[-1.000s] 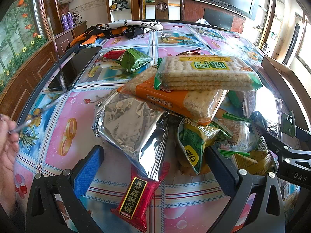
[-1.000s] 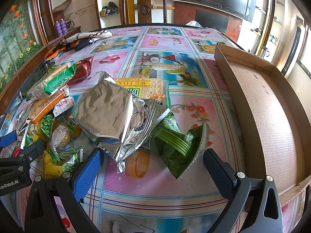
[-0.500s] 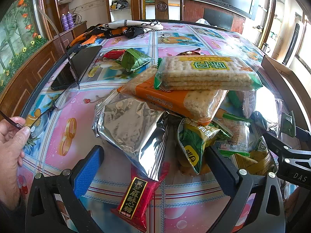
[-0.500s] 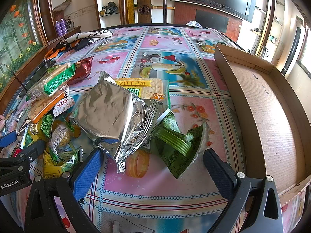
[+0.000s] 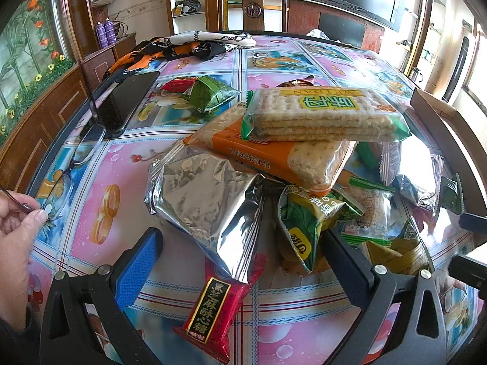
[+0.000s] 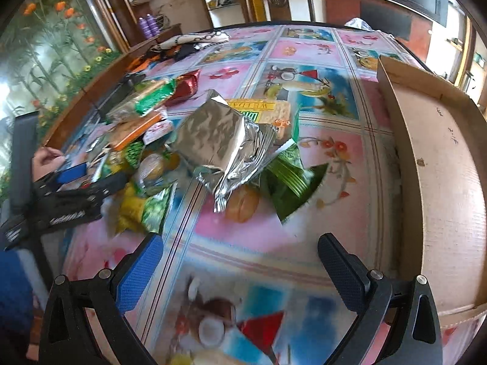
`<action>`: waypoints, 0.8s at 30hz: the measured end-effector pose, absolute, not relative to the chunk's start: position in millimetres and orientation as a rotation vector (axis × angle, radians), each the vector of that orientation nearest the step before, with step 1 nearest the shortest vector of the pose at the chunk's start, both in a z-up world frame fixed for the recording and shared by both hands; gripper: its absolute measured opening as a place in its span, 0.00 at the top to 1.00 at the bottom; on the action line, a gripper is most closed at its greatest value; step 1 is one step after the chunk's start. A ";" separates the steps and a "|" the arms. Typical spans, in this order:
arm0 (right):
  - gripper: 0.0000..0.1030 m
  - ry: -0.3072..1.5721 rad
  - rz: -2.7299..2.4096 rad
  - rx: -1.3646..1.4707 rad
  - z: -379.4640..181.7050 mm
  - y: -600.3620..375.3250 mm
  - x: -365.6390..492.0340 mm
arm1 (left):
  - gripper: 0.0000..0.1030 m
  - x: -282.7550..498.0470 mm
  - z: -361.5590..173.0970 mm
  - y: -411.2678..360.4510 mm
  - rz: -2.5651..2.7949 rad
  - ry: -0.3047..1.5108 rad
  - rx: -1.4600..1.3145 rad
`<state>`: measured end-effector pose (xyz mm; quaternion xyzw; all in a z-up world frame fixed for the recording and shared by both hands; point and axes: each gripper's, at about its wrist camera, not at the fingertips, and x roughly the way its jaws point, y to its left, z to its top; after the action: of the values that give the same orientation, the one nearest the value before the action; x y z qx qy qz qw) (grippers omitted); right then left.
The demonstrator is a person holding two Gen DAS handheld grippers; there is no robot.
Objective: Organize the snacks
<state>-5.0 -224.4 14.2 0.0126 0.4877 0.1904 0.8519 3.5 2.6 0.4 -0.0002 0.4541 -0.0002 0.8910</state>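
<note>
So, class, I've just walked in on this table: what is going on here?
A person is set to sort a heap of snacks on a patterned table. Both tools, left and right, are open and hold nothing. A bare hand at the table's edge pinches a pair of glasses. The cardboard box to the right looks empty.

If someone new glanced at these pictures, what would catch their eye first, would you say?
Probably the heap of snacks mid-table, topped by a green-edged cracker pack lying on an orange cracker pack, with a crumpled silver foil bag in front. Next, the empty cardboard tray along the table's right edge, and a hand holding eyeglasses at the left.
</note>
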 end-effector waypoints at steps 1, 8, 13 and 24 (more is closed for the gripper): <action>0.01 1.015 0.413 0.025 16.4 -225.0 -7.2 | 0.00 3.4 0.4 2.6 0.000 0.943 0.000; 0.09 0.927 0.486 0.023 37.6 -228.8 -21.3 | 0.00 3.4 0.4 2.6 -0.001 0.943 -0.001; 0.47 0.923 0.481 -0.023 47.4 -227.1 -10.0 | 0.00 3.5 0.5 2.6 0.000 0.943 -0.001; 0.48 0.948 0.485 0.001 60.0 -189.8 73.5 | 0.00 3.4 0.5 2.6 -0.001 0.943 -0.001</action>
<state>73.5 -189.8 60.0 0.0004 0.4518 0.2313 0.8616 3.4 2.6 0.5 -0.0003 0.4541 -0.0003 0.8910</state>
